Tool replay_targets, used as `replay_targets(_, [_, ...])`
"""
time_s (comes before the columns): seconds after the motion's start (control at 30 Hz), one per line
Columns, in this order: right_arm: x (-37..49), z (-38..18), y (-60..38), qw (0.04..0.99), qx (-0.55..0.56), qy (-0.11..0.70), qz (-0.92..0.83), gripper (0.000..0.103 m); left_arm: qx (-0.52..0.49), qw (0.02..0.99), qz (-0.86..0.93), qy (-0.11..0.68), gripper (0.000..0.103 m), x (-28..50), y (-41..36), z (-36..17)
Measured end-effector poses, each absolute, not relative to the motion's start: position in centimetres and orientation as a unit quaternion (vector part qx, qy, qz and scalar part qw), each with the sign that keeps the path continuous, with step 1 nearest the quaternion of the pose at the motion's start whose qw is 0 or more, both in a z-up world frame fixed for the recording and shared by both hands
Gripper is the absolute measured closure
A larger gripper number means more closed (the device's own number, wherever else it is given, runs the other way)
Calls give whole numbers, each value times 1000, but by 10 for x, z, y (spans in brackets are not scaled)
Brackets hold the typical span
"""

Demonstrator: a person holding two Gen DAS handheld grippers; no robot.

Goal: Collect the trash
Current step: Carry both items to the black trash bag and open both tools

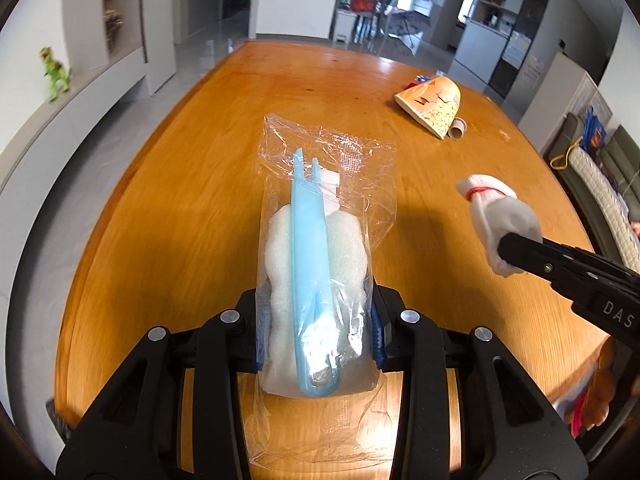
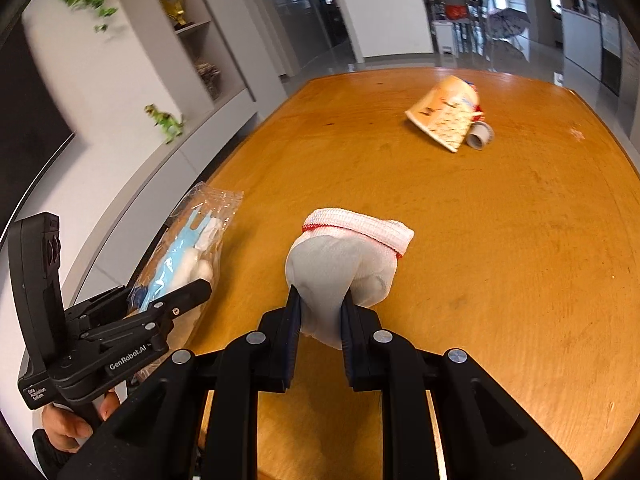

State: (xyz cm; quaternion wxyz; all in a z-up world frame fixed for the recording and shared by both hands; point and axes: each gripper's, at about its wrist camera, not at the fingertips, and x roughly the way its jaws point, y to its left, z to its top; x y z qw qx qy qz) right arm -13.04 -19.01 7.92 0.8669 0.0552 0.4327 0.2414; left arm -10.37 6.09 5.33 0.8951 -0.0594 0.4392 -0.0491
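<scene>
My left gripper (image 1: 316,312) is shut on a clear plastic bag (image 1: 320,216) that holds a white sponge and a blue plastic handle. The bag juts forward above the wooden table (image 1: 200,160). The right wrist view shows the same bag (image 2: 180,256) and the left gripper (image 2: 168,304) at the left, a hand under it. My right gripper (image 2: 320,308) is shut on a white cloth with a red-stitched cuff (image 2: 348,256), lifted off the table. That cloth (image 1: 496,208) and the right gripper (image 1: 516,252) show at the right of the left wrist view.
A tipped orange paper cup (image 1: 432,104) and a small cardboard roll (image 1: 458,128) lie far across the table, also cup (image 2: 448,114) and roll (image 2: 480,136). A green toy dinosaur (image 2: 166,120) stands on the left ledge. A sofa (image 1: 600,184) sits to the right.
</scene>
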Motion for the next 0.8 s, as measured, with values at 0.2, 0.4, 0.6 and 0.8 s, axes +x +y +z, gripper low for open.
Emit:
replay_targets(0.2, [-180,87,-142,857,7,418,303,83,-87,905,-12,417,66,-167,90,52])
replay_targets(0.4, [-238,73,-74,822,-50,418,382,83,-130,902,51,409,65,-232,132,35])
replay_targets(0.6, [-282,52,-20,782,-106,429,439,83,-166,888,121,412,65,-304,175,11])
replay_targets(0.8, [-319,28,24,739,-149,446,482,83,-204,865,180,422,63,-365,210,-14])
